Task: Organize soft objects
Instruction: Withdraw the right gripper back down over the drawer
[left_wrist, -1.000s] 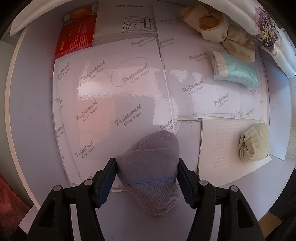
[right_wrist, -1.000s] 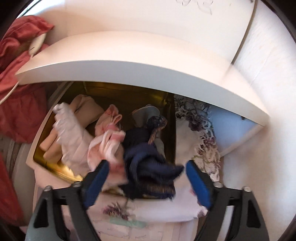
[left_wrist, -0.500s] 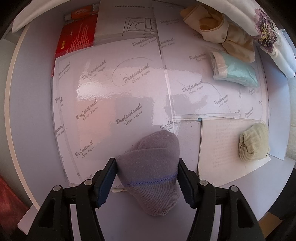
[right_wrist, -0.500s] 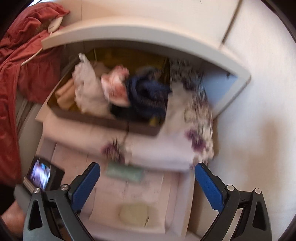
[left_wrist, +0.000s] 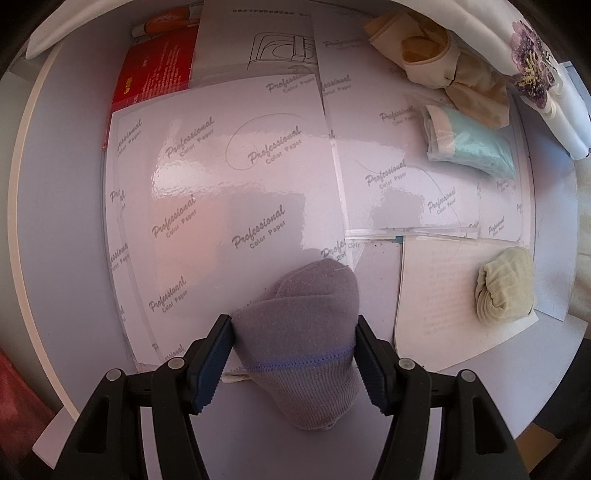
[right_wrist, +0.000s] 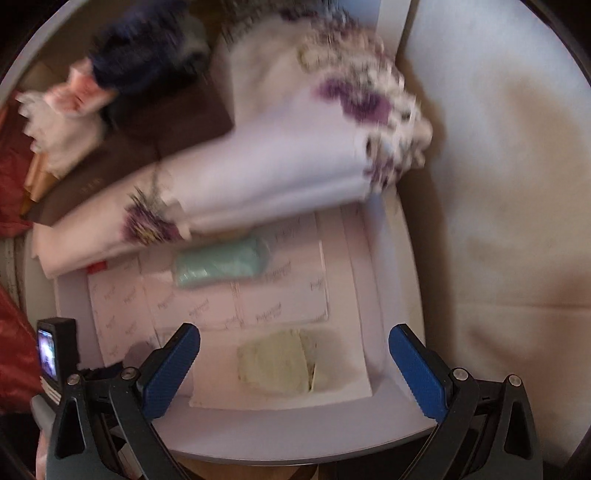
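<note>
My left gripper (left_wrist: 293, 354) is shut on a rolled grey sock (left_wrist: 299, 325) low over the white table. A pale yellow sock bundle (left_wrist: 506, 288) lies at the right, a mint green bundle (left_wrist: 469, 151) farther back, and beige socks (left_wrist: 439, 59) at the back. My right gripper (right_wrist: 293, 363) is open and empty above the pale yellow bundle (right_wrist: 277, 362). The mint bundle (right_wrist: 221, 266) lies beyond it. A brown box (right_wrist: 155, 125) at the back holds dark blue (right_wrist: 140, 59), pink and white soft items.
Glossy paper sheets (left_wrist: 229, 192) cover the table. A red packet (left_wrist: 155, 70) and an orange marker (left_wrist: 162, 26) lie at the back left. A folded white cloth with purple flowers (right_wrist: 280, 155) lies between box and socks. The left gripper's camera (right_wrist: 51, 350) shows at the right wrist view's left.
My right gripper let the dark blue item go into the box, then pulled back and down over the table. My left gripper stayed still, holding the grey sock.
</note>
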